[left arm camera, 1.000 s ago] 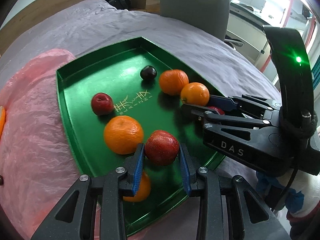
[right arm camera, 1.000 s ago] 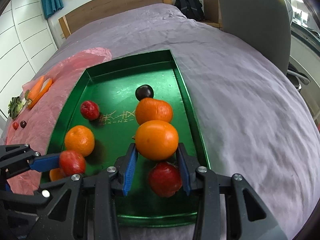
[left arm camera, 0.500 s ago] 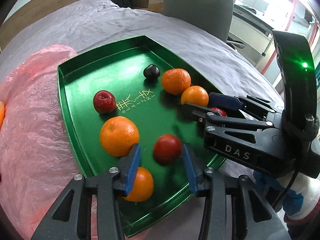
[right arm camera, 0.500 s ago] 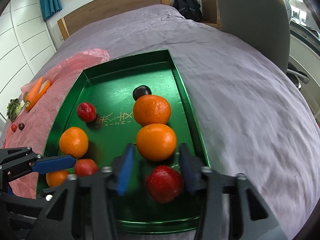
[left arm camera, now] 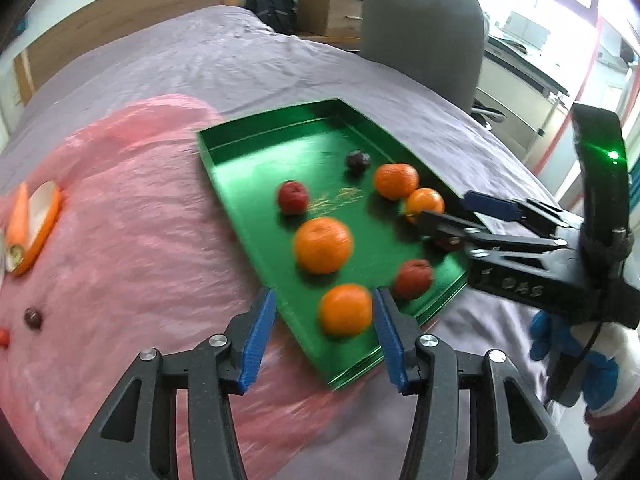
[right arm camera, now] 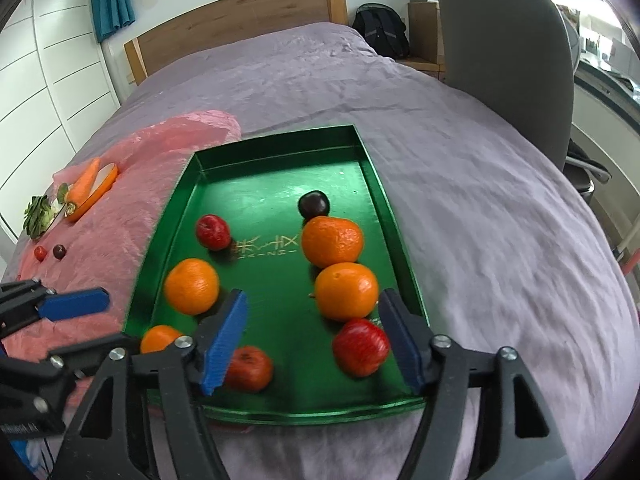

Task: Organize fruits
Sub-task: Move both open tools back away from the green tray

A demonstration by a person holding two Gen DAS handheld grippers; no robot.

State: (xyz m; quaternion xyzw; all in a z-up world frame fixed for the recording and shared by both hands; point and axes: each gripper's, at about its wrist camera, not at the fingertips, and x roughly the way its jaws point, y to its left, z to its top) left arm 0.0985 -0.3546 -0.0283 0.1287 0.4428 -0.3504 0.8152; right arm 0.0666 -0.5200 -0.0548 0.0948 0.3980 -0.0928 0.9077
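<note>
The green tray [right arm camera: 404,240] lies on the bed and holds the fruit so it cannot roll off the soft purple cover [right arm camera: 480,200]. Everything here is told from that tray.

Nearest, at the tray's front edge, the right hand-held gripper [right arm camera: 312,340] has its jaws spread wide with nothing pinched. They have just been opening, and an orange [right arm camera: 346,290] and a red apple [right arm camera: 360,346] sit loose on the tray floor between them. I think it let go on purpose, so the orange stays next to the other orange [right arm camera: 332,240] along the tray's right side.

At the tray's front left corner, the left hand-held gripper [left arm camera: 324,332] is also open with nothing pinched. Its jaws have just been opening too, and a small orange [left arm camera: 346,308] lies in the gap, not squeezed. A red fruit [left arm camera: 414,278] sits free just beside it.

Farther in, a big orange [right arm camera: 192,286] and a small red apple [right arm camera: 213,232] rest near the tray's left side. A dark plum [right arm camera: 314,205] sits toward the tray's far end.

Left of the tray is a pink plastic sheet [right arm camera: 132,208]. On it, well apart from the tray, lie a carrot [right arm camera: 82,182], a red berry [right arm camera: 40,253] and a dark berry [right arm camera: 59,251]. These may be next to go in.
</note>
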